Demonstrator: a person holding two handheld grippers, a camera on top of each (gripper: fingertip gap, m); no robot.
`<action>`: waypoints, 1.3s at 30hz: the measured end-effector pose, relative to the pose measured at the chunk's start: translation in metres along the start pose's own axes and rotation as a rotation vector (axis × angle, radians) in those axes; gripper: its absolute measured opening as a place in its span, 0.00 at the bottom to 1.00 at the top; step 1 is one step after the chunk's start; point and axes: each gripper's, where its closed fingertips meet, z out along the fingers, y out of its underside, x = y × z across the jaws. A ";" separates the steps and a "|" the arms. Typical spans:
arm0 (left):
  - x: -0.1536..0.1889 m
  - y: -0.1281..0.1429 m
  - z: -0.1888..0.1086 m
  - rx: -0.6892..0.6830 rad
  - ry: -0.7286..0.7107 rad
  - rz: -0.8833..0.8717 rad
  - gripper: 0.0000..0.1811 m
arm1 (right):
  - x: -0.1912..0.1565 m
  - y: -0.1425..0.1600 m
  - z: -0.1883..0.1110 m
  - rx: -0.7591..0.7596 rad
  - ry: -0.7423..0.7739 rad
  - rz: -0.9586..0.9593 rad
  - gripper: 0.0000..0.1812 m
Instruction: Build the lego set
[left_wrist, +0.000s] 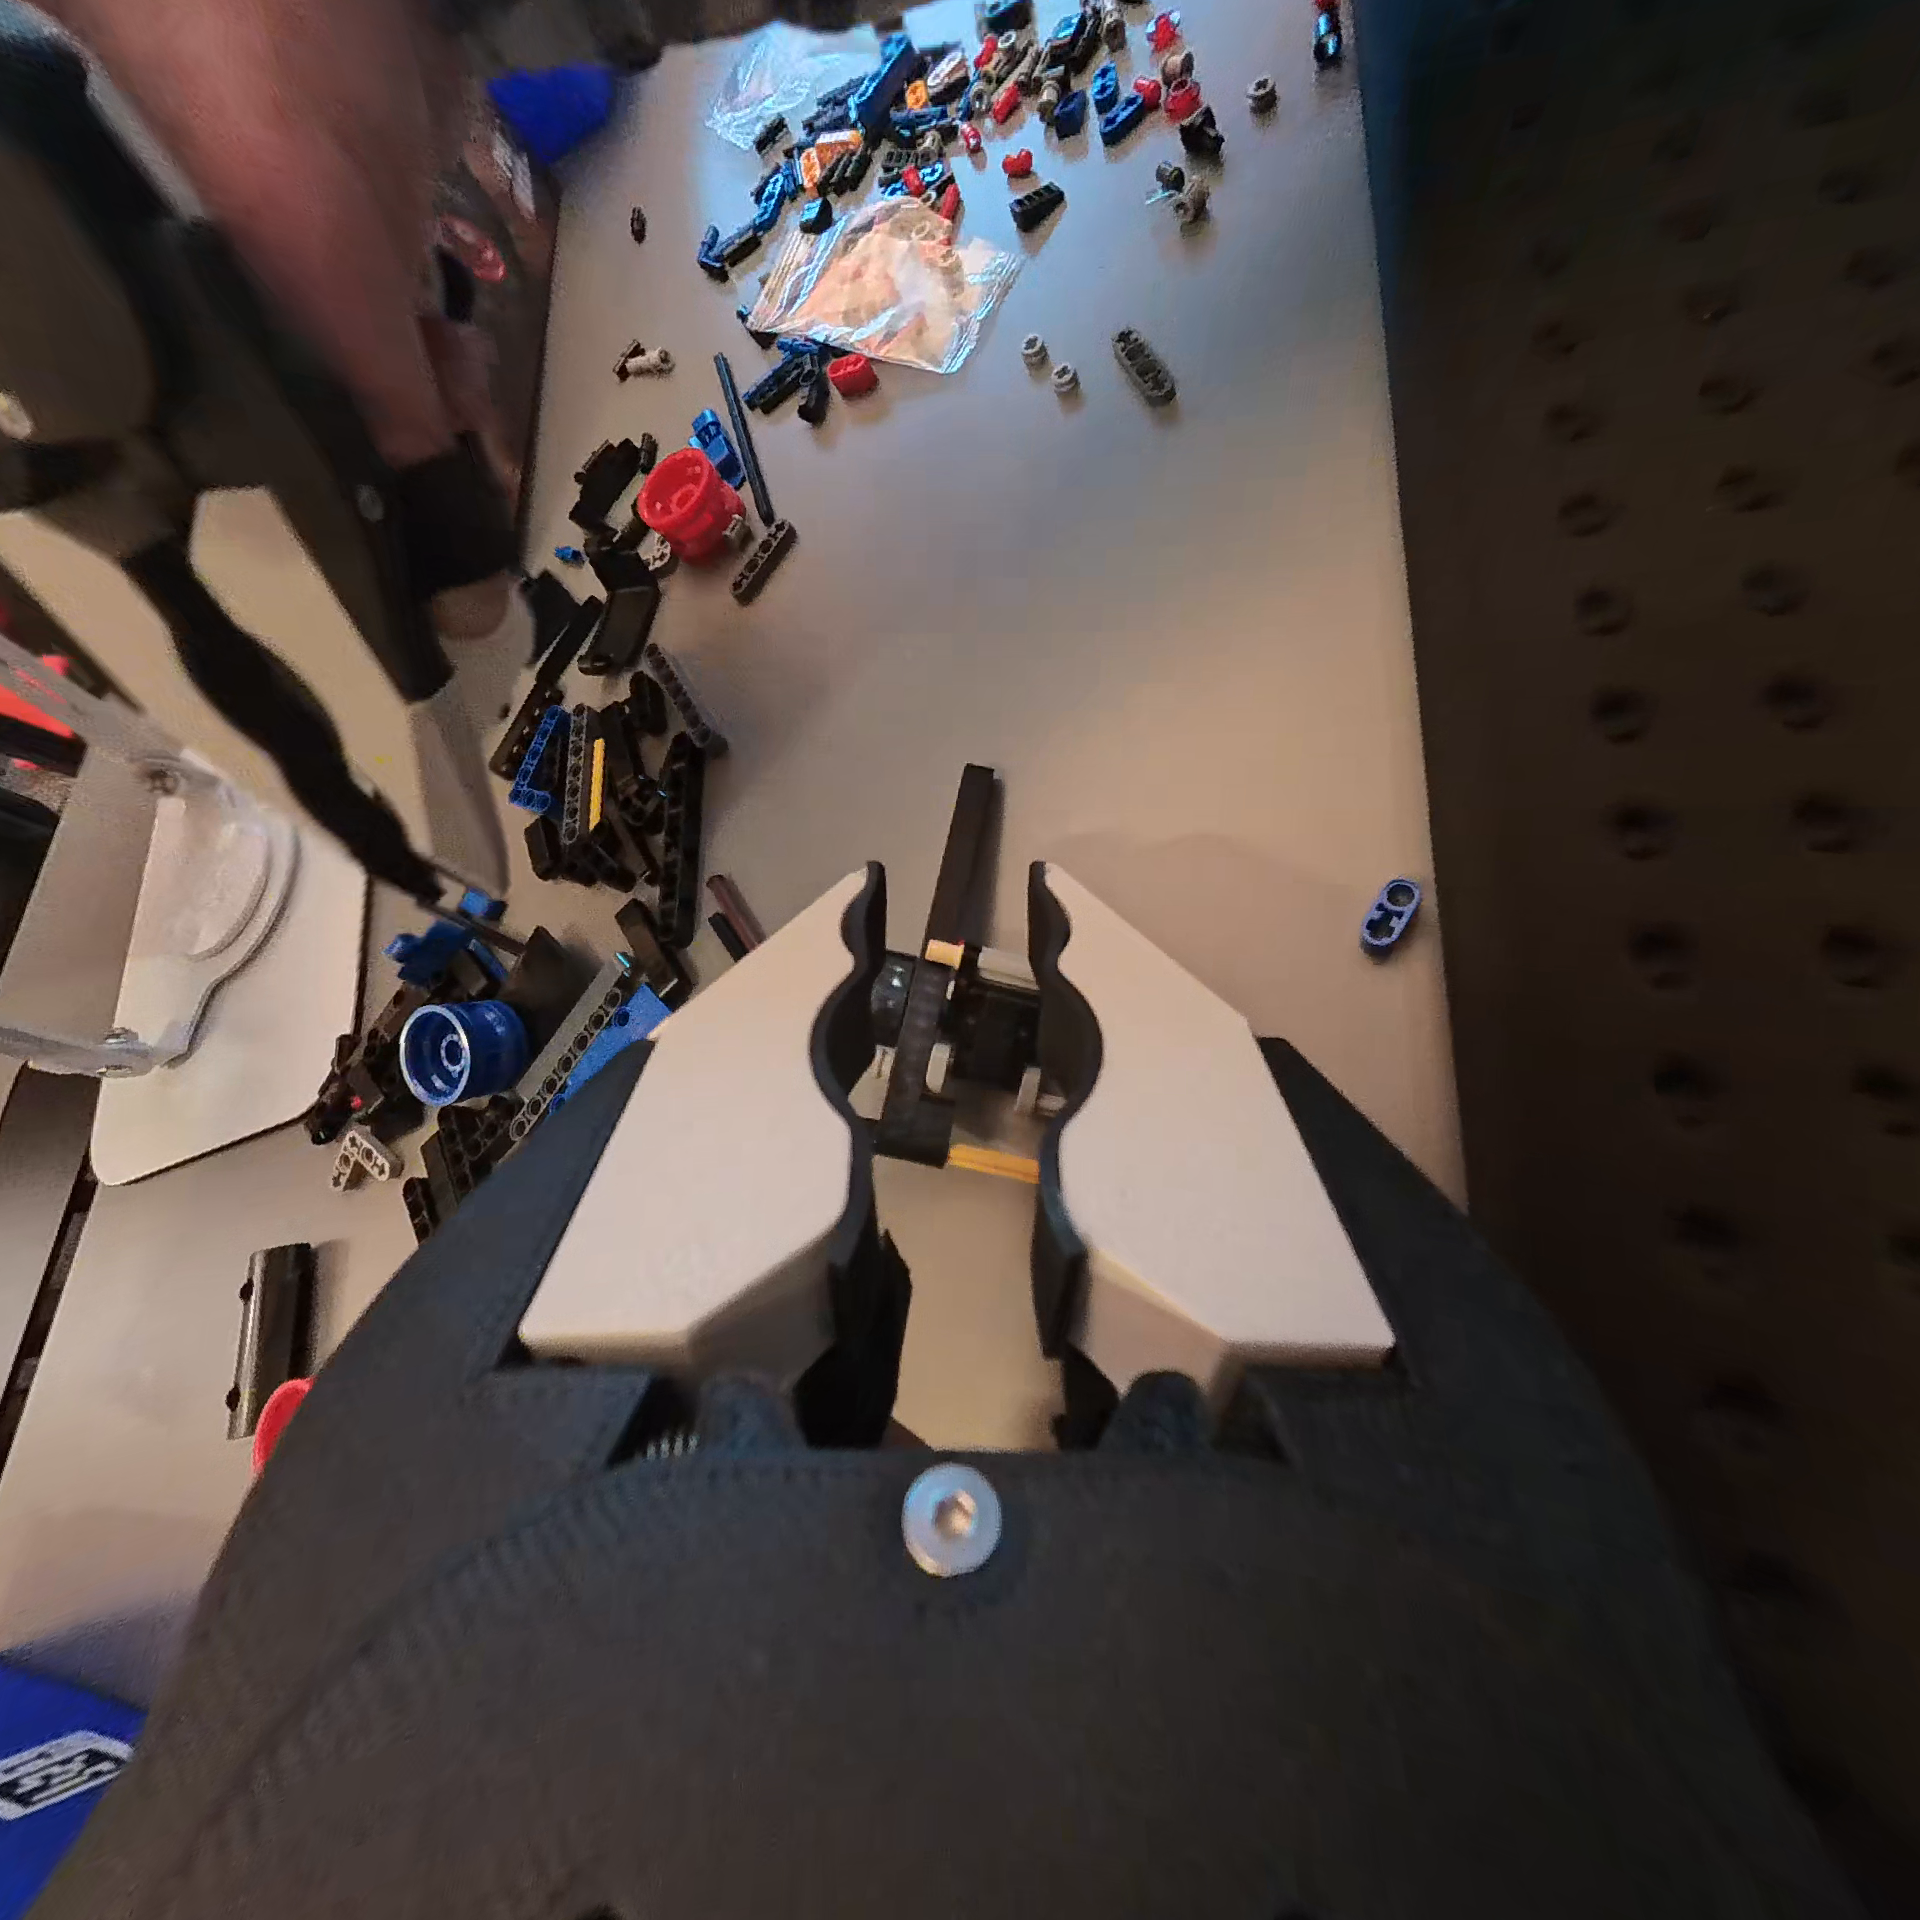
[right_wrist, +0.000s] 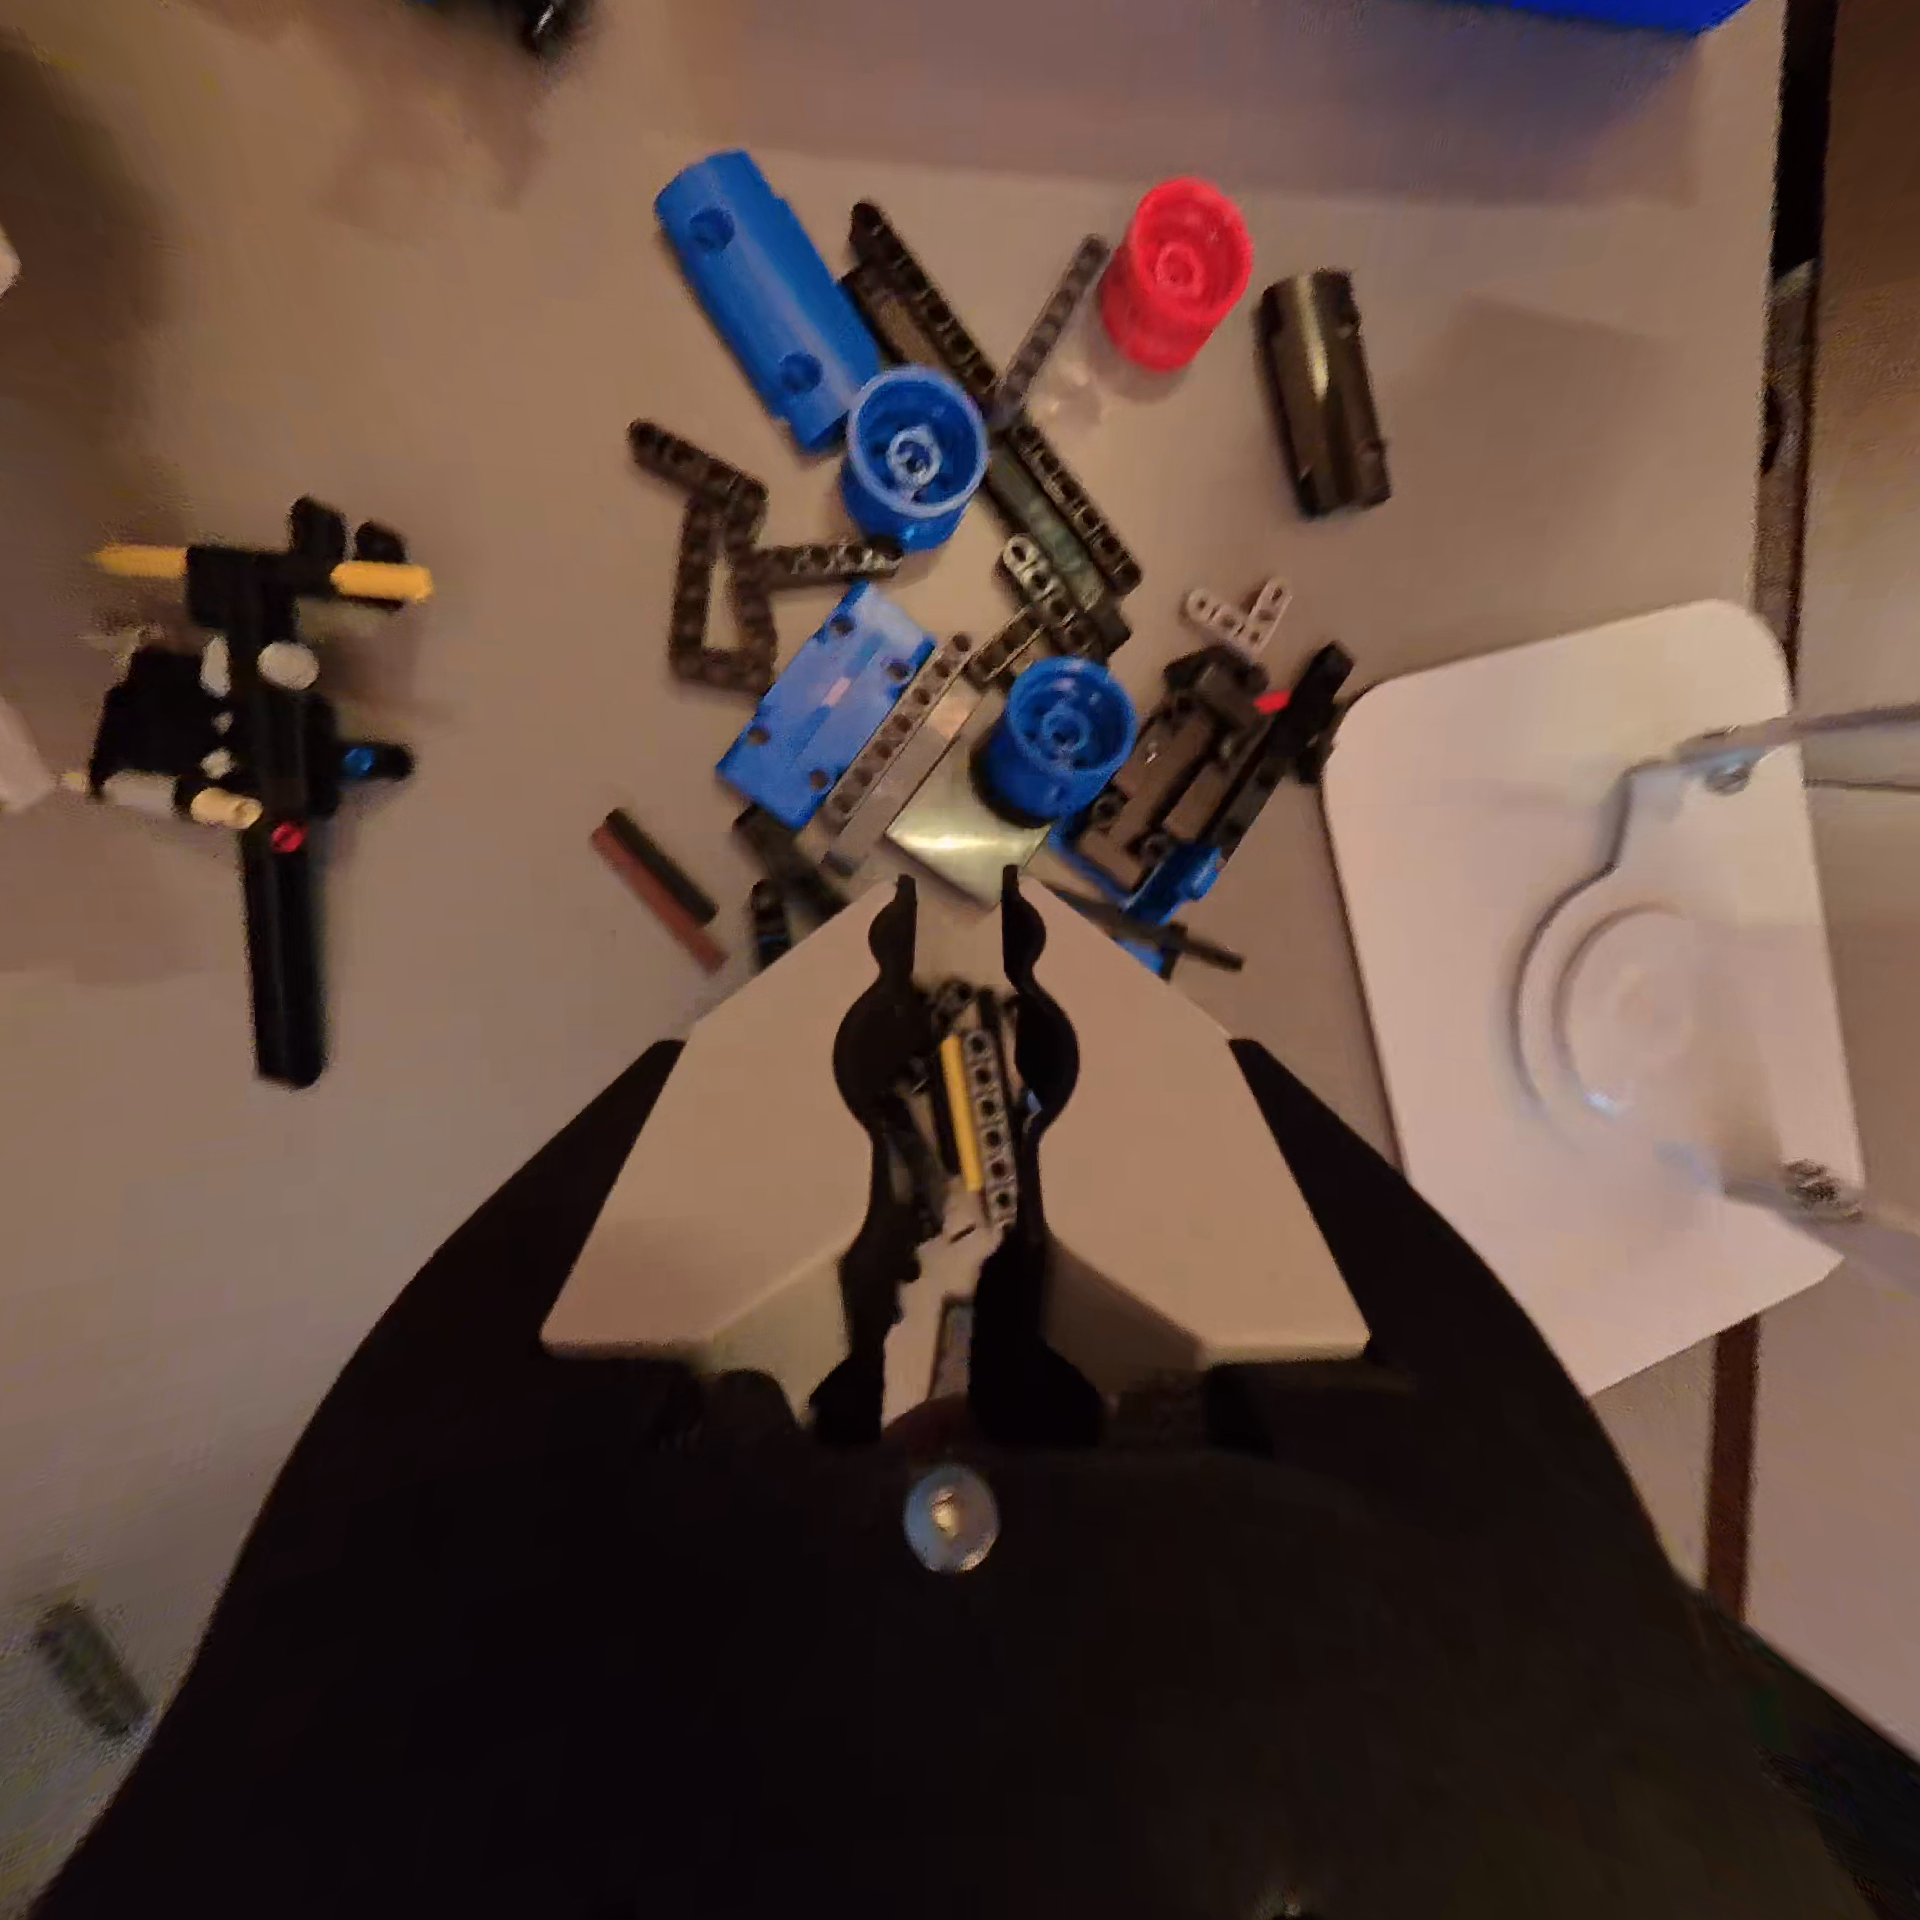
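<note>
Blue wheel hubs (right_wrist: 914, 457): two. Red wheel hub (right_wrist: 1174, 272): one.

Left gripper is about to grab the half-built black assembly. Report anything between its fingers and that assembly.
Nothing visible stands in the way. The left gripper is right over the black assembly, jaws apart, one finger on each side of it. The pile of loose beams and the small blue link lie off to either side, clear of it.

Glossy plastic wheel (right_wrist: 1174, 272), matt table (left_wrist: 1143, 623)
</note>
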 end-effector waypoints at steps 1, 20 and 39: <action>0.000 0.000 0.000 -0.001 0.000 -0.001 0.14 | -0.005 0.006 -0.002 -0.002 -0.009 0.011 0.08; 0.008 0.000 0.003 0.008 0.043 0.000 0.14 | -0.040 0.027 0.002 0.031 -0.081 0.031 0.08; 0.016 -0.006 0.003 0.028 0.072 0.027 0.14 | 0.015 -0.045 0.028 0.088 0.011 0.018 0.08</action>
